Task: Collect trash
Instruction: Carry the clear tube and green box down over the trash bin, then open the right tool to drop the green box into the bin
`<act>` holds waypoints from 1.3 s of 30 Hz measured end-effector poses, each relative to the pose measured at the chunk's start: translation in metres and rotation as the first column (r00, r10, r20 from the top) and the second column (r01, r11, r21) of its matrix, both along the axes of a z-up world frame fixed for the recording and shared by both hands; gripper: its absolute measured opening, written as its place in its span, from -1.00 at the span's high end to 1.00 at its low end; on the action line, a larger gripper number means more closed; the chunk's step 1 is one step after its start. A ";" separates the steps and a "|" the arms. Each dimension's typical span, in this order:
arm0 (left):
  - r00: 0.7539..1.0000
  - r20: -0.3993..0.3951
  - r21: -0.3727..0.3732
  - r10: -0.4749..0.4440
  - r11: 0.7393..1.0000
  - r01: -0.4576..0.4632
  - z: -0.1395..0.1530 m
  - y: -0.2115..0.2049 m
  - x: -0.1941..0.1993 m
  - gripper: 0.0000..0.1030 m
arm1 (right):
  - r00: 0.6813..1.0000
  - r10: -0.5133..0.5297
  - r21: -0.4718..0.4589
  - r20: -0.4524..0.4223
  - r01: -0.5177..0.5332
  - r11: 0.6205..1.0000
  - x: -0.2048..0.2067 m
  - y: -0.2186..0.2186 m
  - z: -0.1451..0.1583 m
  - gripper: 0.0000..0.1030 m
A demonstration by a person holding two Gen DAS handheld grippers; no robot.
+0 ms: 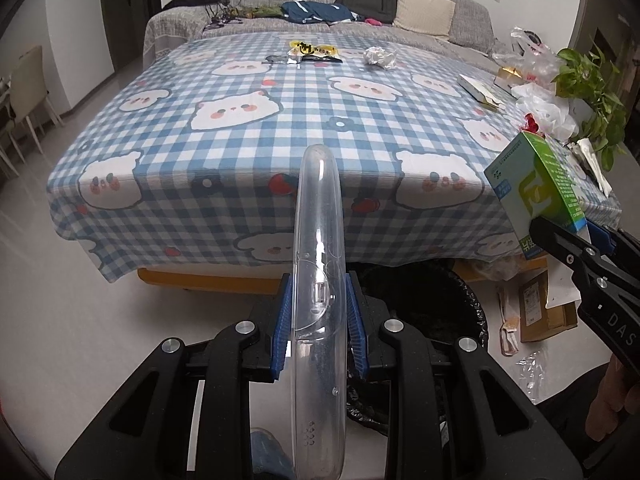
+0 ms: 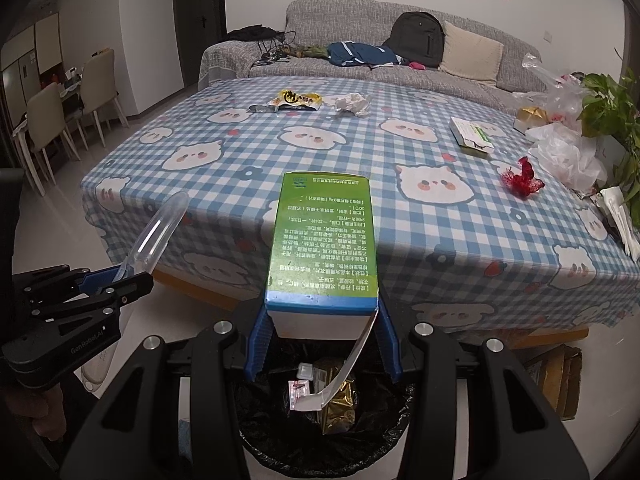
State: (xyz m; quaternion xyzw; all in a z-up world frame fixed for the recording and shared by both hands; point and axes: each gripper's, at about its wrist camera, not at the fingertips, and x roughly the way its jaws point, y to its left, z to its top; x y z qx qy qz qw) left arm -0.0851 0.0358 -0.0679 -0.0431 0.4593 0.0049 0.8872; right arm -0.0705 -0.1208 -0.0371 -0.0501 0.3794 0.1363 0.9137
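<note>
The left tongs [image 1: 318, 320] are clenched on a clear plastic case [image 1: 318, 280], which stands on edge between the blue pads and rises toward the worktop edge; the right wrist view shows the same tongs [image 2: 120, 280] from the side with the case [image 2: 160, 236] slanting up out of them. The right tongs [image 2: 322, 340] grip a green and white carton [image 2: 322, 240] by its lower end, an open flap hanging down from it. Directly below the carton sits a trash bin [image 2: 256, 432] lined with a black bag, already holding a gold wrapper [image 2: 340, 400] and small packets. In the left wrist view the carton [image 1: 536, 184] is held just beside the worktop's near right corner. Beyond both tongs spreads the worktop [image 2: 360, 152] under a blue checked cloth printed with cartoon animals. Toward its far side lie a yellow snack wrapper [image 2: 296, 100] and a crumpled tissue [image 2: 352, 104], near each other. On the right side rest a flat opened box [image 2: 472, 136], a red mesh scrap [image 2: 522, 180], white plastic bags [image 2: 568, 156] and a leafy plant [image 2: 612, 112]. A grey sofa [image 2: 472, 76] with a black backpack [image 2: 420, 40] stands behind.
</note>
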 end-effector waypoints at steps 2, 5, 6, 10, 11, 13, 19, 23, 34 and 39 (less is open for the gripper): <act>1.000 -0.013 -0.004 0.001 1.000 -0.001 -0.007 0.000 -0.002 0.51 | 1.000 0.003 0.007 -0.008 -0.003 1.000 -0.004 0.000 -0.004 0.17; 1.000 -0.030 -0.011 -0.001 1.000 0.000 -0.019 -0.001 -0.004 0.52 | 1.000 0.003 0.000 -0.021 -0.003 1.000 -0.008 0.000 -0.013 0.17; 1.000 -0.031 -0.010 -0.001 1.000 0.001 -0.021 -0.001 -0.005 0.52 | 1.000 0.005 -0.002 -0.027 -0.005 1.000 -0.010 0.000 -0.017 0.17; 1.000 -0.031 -0.016 0.000 1.000 -0.001 -0.031 -0.002 -0.008 0.52 | 0.999 0.009 -0.018 -0.047 -0.009 1.000 -0.015 0.000 -0.031 0.17; 0.999 -0.033 -0.017 0.002 1.000 -0.002 -0.035 -0.003 -0.009 0.51 | 0.999 0.009 -0.020 -0.051 -0.010 1.000 -0.015 -0.001 -0.034 0.17; 0.999 -0.042 -0.011 0.003 1.000 -0.003 -0.042 -0.005 -0.009 0.52 | 0.998 0.004 -0.026 -0.063 -0.006 1.000 -0.016 -0.002 -0.042 0.17; 0.999 -0.052 -0.010 0.015 1.000 -0.016 -0.060 -0.007 -0.007 0.52 | 0.995 -0.004 -0.044 -0.104 -0.001 0.999 -0.018 -0.002 -0.065 0.17; 0.997 -0.068 0.001 0.033 0.999 -0.033 -0.076 -0.006 -0.005 0.52 | 0.991 -0.008 -0.049 -0.134 0.002 0.999 -0.017 -0.003 -0.084 0.17; 0.993 -0.100 0.029 0.064 0.998 -0.061 -0.110 0.001 -0.003 0.51 | 0.974 -0.013 -0.068 -0.228 -0.002 0.998 -0.002 0.008 -0.137 0.16; 0.992 -0.102 0.034 0.073 0.997 -0.070 -0.122 0.004 -0.002 0.51 | 0.963 -0.017 -0.077 -0.268 -0.004 0.997 0.006 0.016 -0.157 0.16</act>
